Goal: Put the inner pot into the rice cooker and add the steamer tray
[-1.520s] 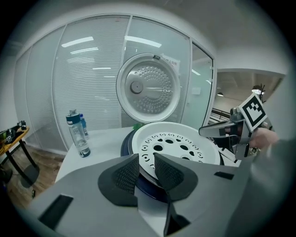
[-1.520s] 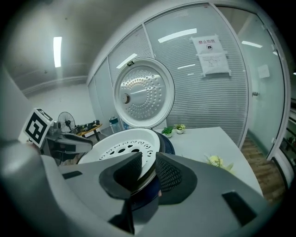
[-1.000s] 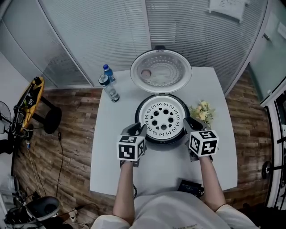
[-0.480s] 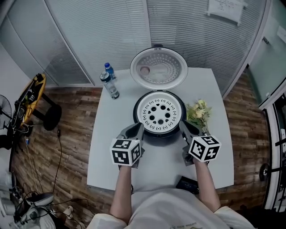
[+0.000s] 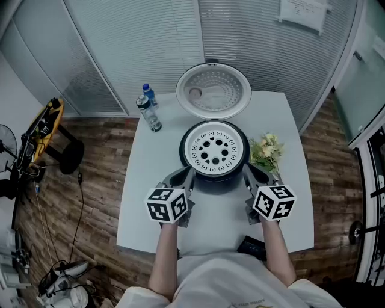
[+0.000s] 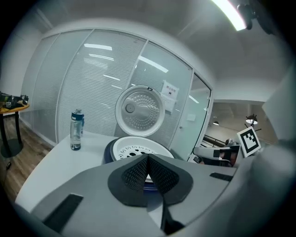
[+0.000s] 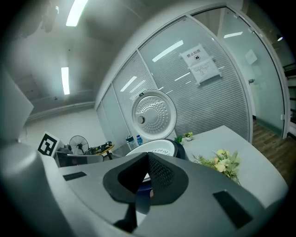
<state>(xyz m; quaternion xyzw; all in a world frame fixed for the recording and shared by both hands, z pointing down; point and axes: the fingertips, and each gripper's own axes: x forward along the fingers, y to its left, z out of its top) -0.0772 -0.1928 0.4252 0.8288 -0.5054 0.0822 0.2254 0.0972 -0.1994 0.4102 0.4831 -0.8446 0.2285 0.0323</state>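
I see the rice cooker [image 5: 214,179]: dark round body, lid [image 5: 213,91] open, standing up at rear, inner side facing me. White steamer tray [image 5: 215,150] w/ round holes sits level in cooker mouth. Inner pot hidden under tray, can't confirm.

I am in an office room: glass walls [image 5: 108,60] with blinds [image 5: 258,42] go round my white table [image 5: 150,192], a paper [image 5: 304,12] is stuck on the glass, and the floor [image 5: 90,174] is wood.
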